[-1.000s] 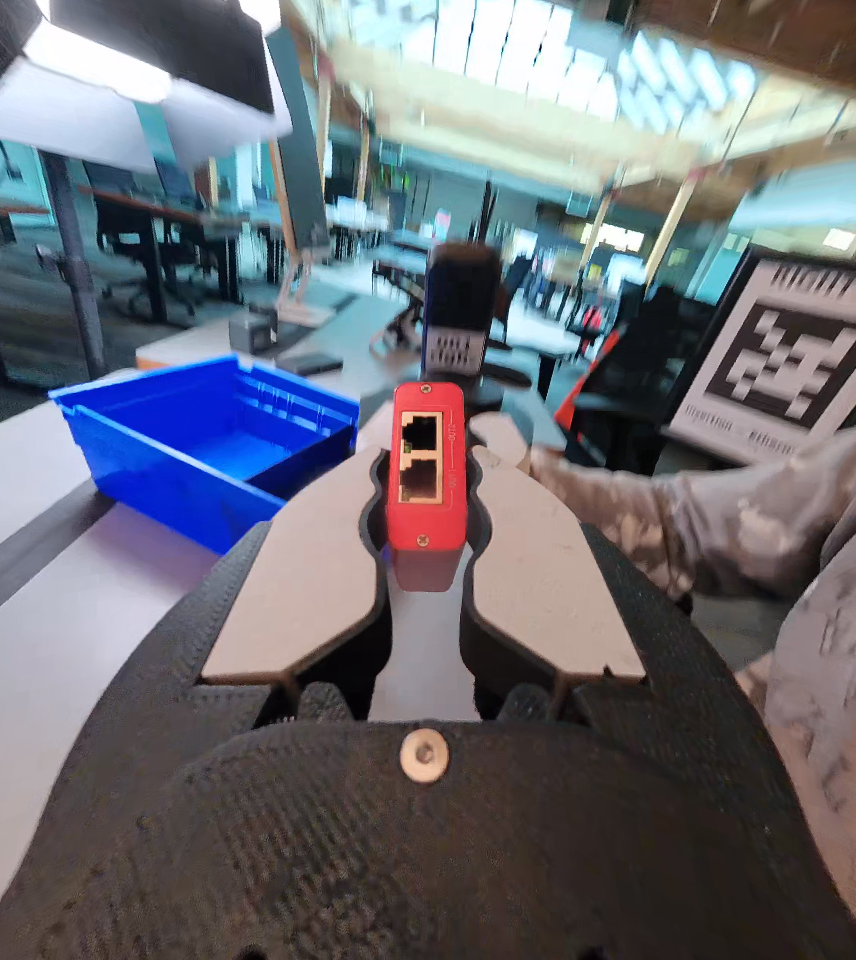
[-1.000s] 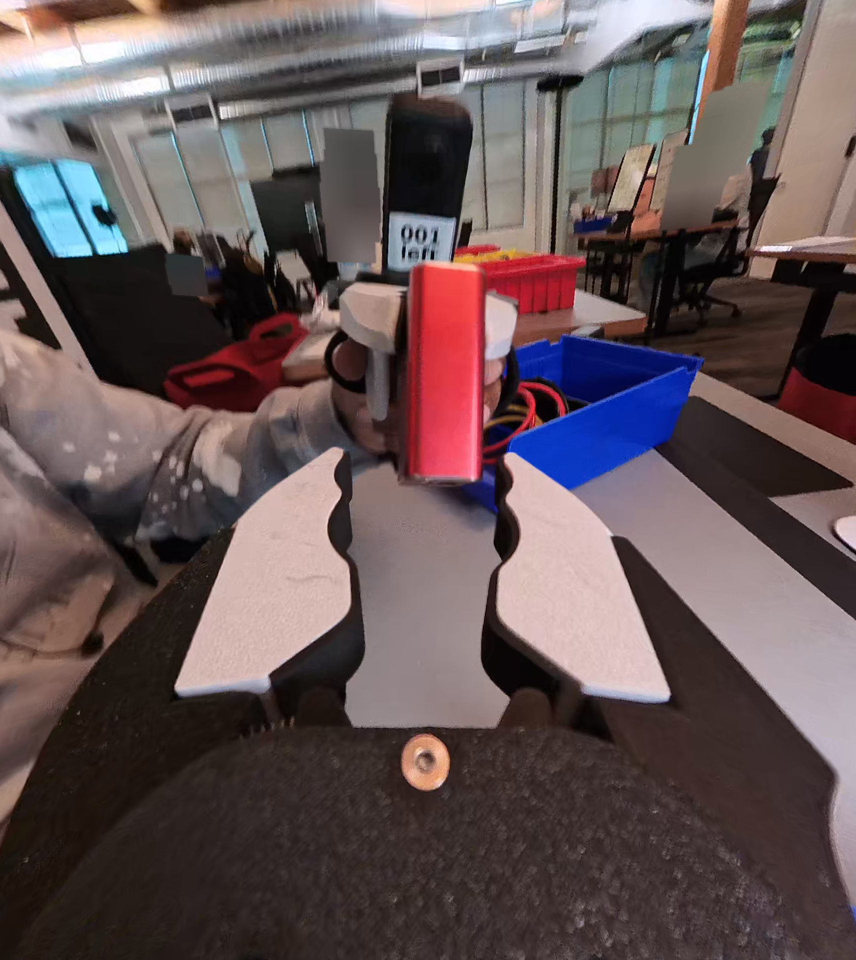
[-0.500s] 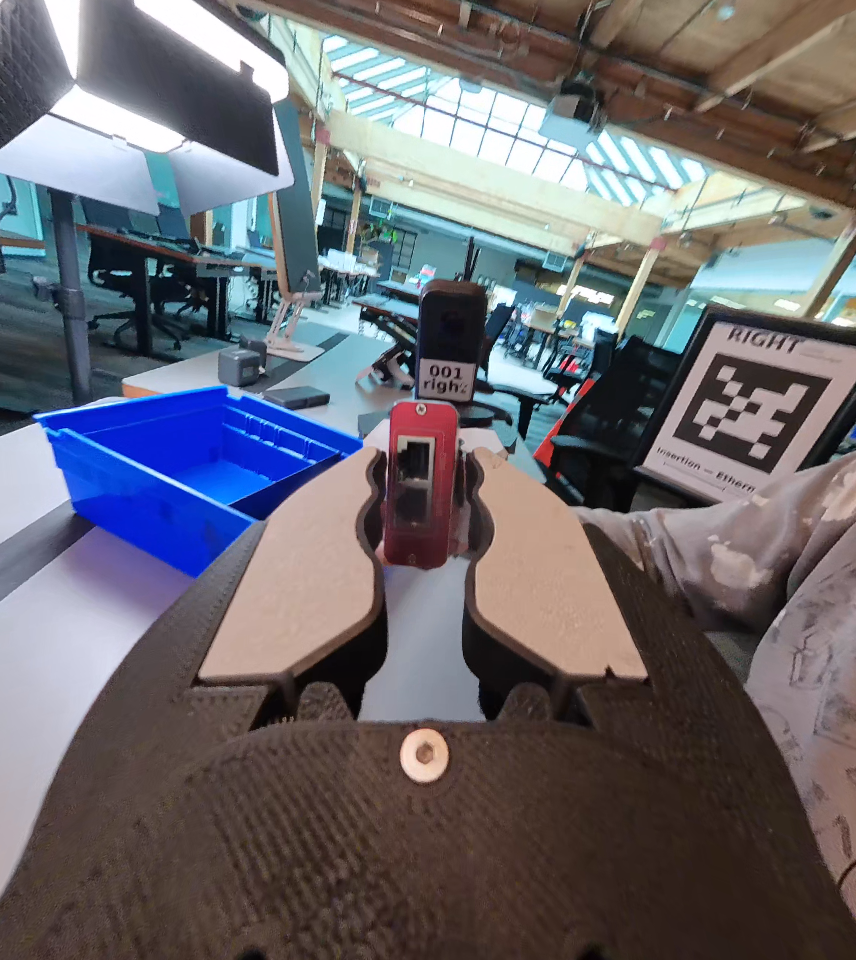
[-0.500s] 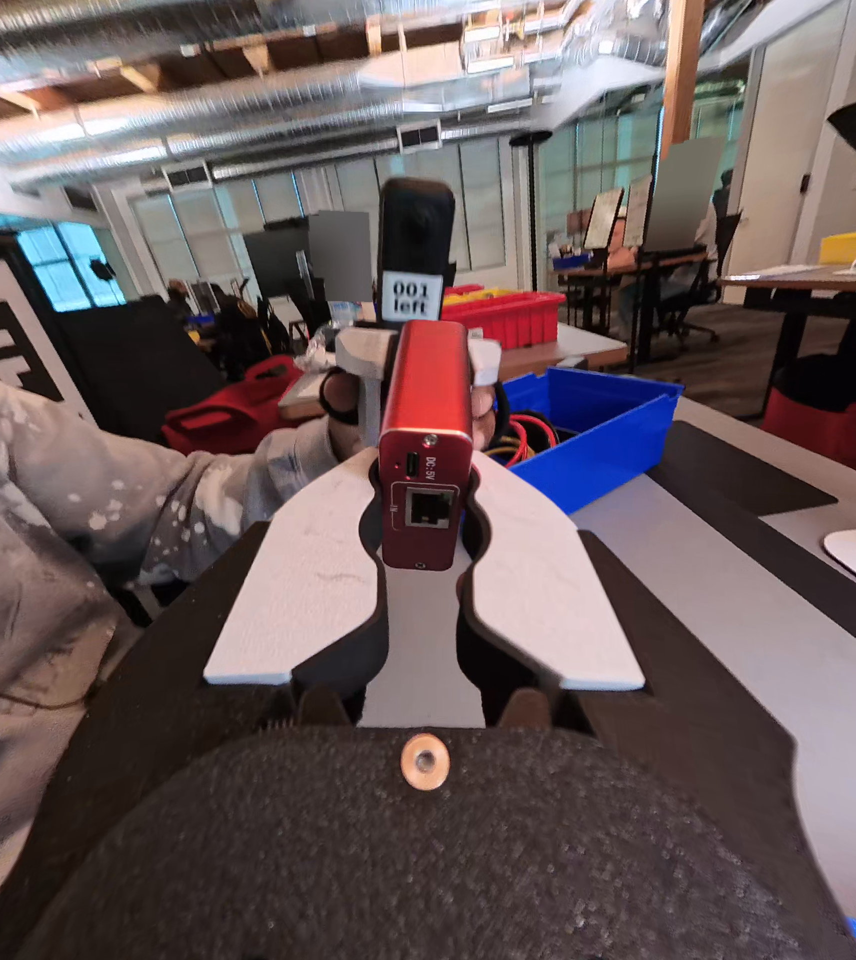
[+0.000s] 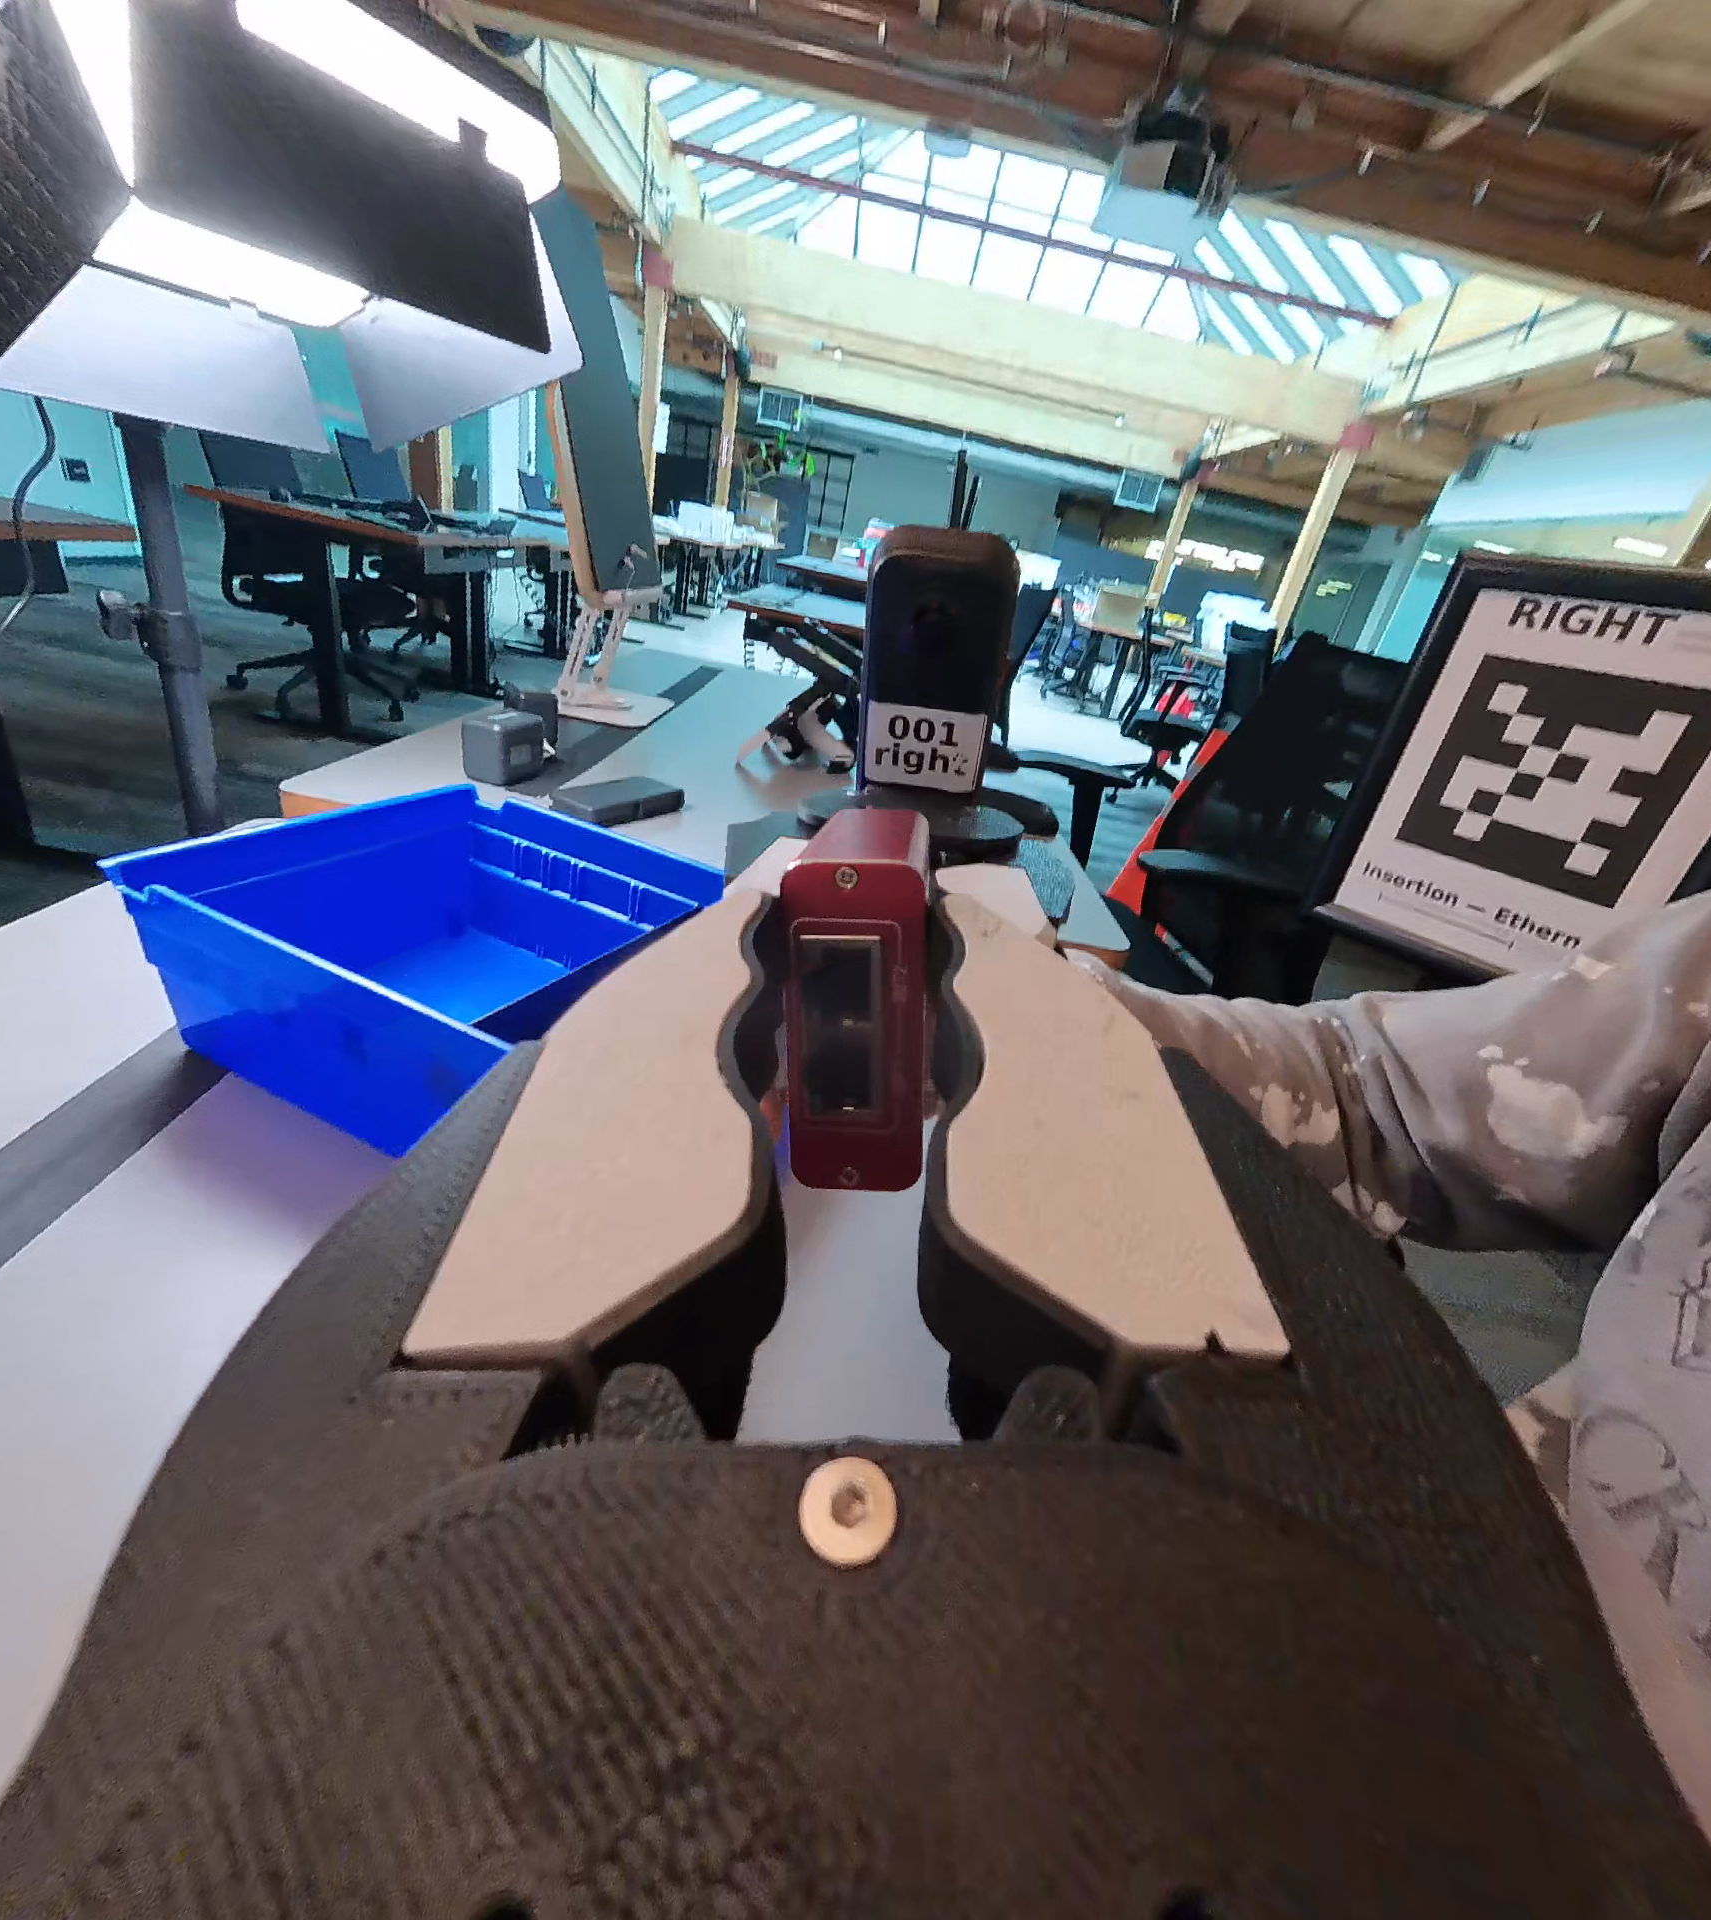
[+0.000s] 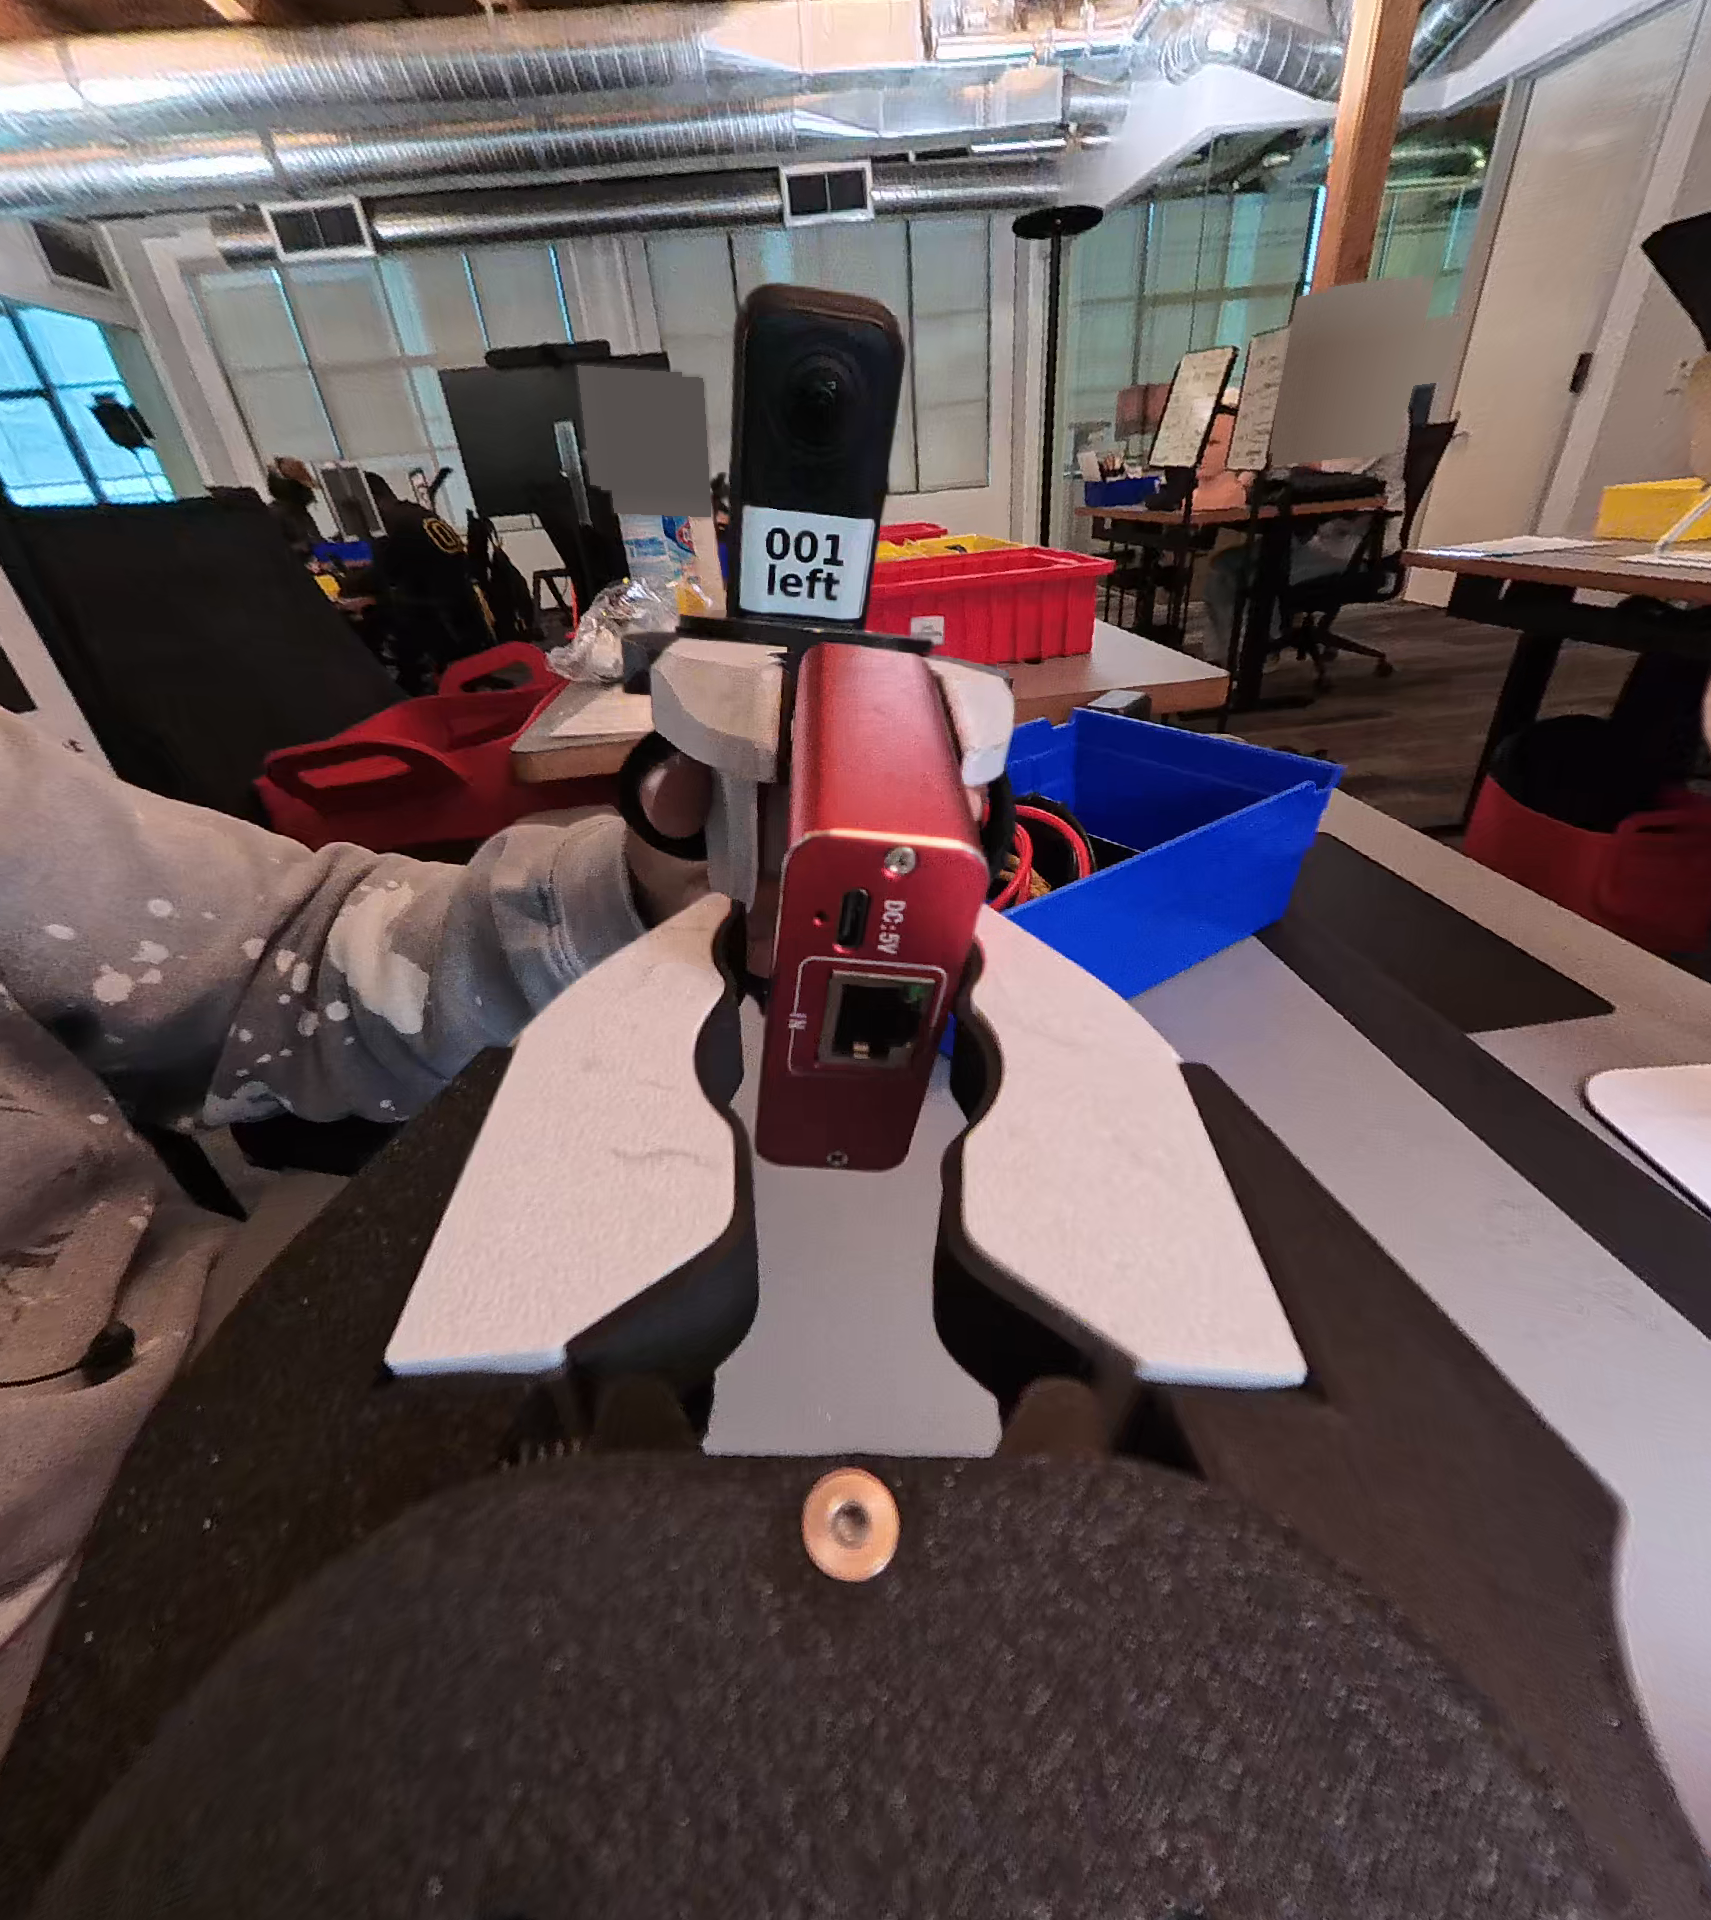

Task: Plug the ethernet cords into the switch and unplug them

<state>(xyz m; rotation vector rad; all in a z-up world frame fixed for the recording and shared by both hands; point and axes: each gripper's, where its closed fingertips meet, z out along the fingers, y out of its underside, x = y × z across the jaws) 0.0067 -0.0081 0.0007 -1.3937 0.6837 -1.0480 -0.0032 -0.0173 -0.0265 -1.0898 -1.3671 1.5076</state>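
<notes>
Left wrist view: we see the red switch (image 5: 853, 997) clamped upright between the fingers of the left gripper (image 5: 851, 1023), its two-port face toward the camera, above the grey table (image 5: 51, 1299). An empty blue bin (image 5: 394, 966) sits left.

Right wrist view: the right gripper (image 6: 846, 1039) closes on the switch's opposite end, single port facing us. The left gripper grips the far end.

Open-plan workshop: exposed timber beams (image 5: 1017, 343), skylights (image 5: 1038, 218), silver ducting (image 6: 477, 114), studio light panel (image 5: 238, 218) on stand, desks (image 5: 352, 520), office chairs (image 5: 1235, 914).
</notes>
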